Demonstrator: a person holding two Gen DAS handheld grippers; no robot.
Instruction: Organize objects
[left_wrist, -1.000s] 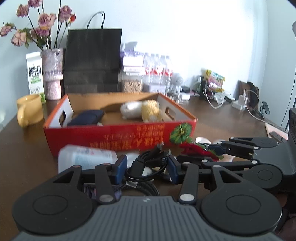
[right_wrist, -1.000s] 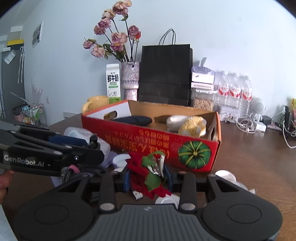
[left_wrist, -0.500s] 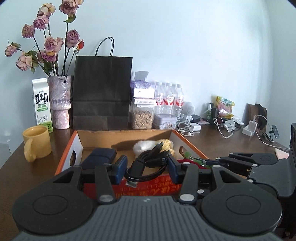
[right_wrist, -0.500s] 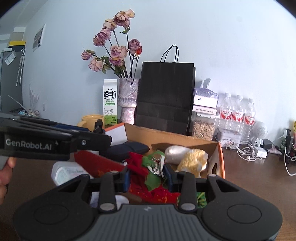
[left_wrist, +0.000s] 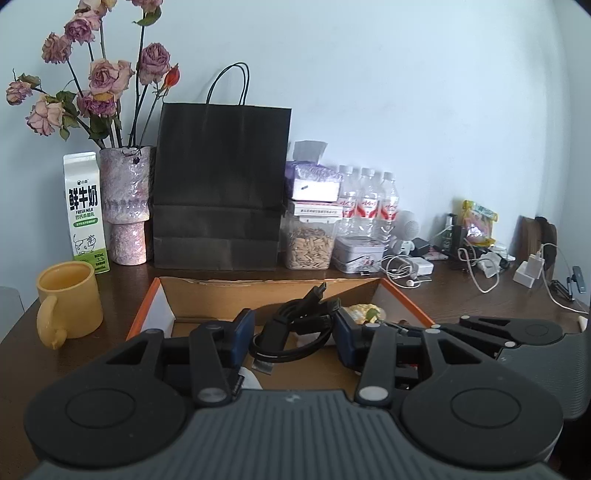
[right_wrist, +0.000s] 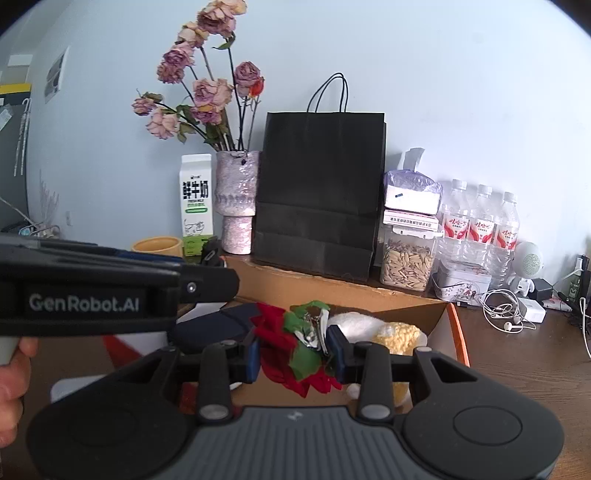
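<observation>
A: Left claw (left_wrist: 295, 334) clamps a coiled black cable (left_wrist: 295, 325) over the cardboard box (left_wrist: 273, 291); box floor below mostly hidden.

B: Right claw (right_wrist: 295, 350) grips a red-green fabric flower (right_wrist: 286, 343); white and yellow items (right_wrist: 384, 332) just ahead, partly blocked.

Between the left jaws, a coiled cable (left_wrist: 291, 332) in glossy black plastic. Between the right jaws, a red and green cloth flower (right_wrist: 291, 347) with a shiny metal clip. Below the jaws, a box (left_wrist: 258, 291) of matt brown cardboard. Beyond it, a matt black paper bag (left_wrist: 219, 184), a smooth yellow mug (left_wrist: 68, 302), and a dark polished wooden desk (left_wrist: 461, 295).
</observation>
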